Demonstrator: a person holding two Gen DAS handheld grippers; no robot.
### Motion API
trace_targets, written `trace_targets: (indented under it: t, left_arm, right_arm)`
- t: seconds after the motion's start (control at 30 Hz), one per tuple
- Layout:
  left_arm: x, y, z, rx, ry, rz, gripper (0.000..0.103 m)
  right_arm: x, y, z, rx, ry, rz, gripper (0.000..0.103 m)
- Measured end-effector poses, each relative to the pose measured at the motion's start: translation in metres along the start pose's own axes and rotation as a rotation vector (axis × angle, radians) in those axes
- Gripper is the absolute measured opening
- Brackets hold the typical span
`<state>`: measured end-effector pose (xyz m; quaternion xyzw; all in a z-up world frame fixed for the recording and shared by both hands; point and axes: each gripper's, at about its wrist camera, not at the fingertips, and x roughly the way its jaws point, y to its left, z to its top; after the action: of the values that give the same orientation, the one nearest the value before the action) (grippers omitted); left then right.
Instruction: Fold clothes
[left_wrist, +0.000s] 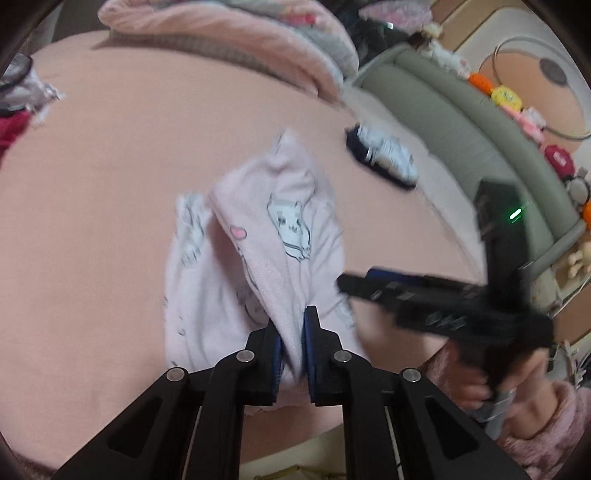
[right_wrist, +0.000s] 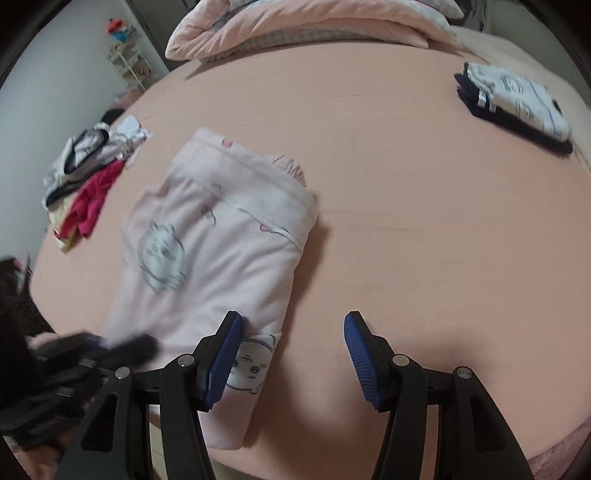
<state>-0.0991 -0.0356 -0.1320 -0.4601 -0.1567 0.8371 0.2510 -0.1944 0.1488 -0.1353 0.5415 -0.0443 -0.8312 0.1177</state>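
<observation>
A pale pink pyjama garment (left_wrist: 258, 240) with cartoon animal prints lies partly folded on the pink bed sheet (left_wrist: 92, 221). My left gripper (left_wrist: 293, 332) is shut on a raised fold of its near edge, and the cloth runs up between the blue pads. The right gripper (left_wrist: 424, 299) is a blur to the right of the garment, held by a hand (left_wrist: 524, 398). In the right wrist view the same garment (right_wrist: 214, 240) lies ahead to the left. My right gripper (right_wrist: 293, 325) stands open just above its near right corner, holding nothing. The left gripper (right_wrist: 125, 347) is a blur at the garment's near left edge.
A folded navy and white stack (right_wrist: 517, 107) sits at the far right of the bed. An unfolded pile with a red piece (right_wrist: 88, 177) lies at the left edge. A rolled pink duvet (right_wrist: 295, 26) lies across the far end. A grey-green padded bed frame (left_wrist: 461, 122) carries small toys.
</observation>
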Motion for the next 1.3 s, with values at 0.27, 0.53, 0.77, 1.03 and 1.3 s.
trace_targets:
  t: [0.27, 0.53, 0.77, 1.03, 1.3]
  left_arm:
    - [0.016, 0.031, 0.006, -0.051, 0.117, 0.102, 0.009]
    - [-0.015, 0.032, 0.011, -0.052, 0.076, 0.110, 0.008]
    - [0.033, 0.050, 0.004, -0.076, 0.241, 0.265, 0.008]
    - [0.002, 0.022, 0.020, 0.019, 0.123, 0.080, 0.008]
    - [0.036, 0.019, 0.006, 0.037, 0.332, 0.106, 0.008]
  right_arm:
    - [-0.005, 0.019, 0.005, -0.071, -0.010, -0.002, 0.057]
    - [-0.003, 0.026, -0.010, -0.107, -0.028, 0.017, 0.060]
    - [-0.017, 0.035, -0.013, -0.156, -0.090, 0.034, 0.060]
    - [-0.016, 0.043, -0.022, -0.208, -0.067, 0.058, 0.060]
    - [-0.003, 0.030, -0.056, -0.282, 0.113, 0.058, 0.065]
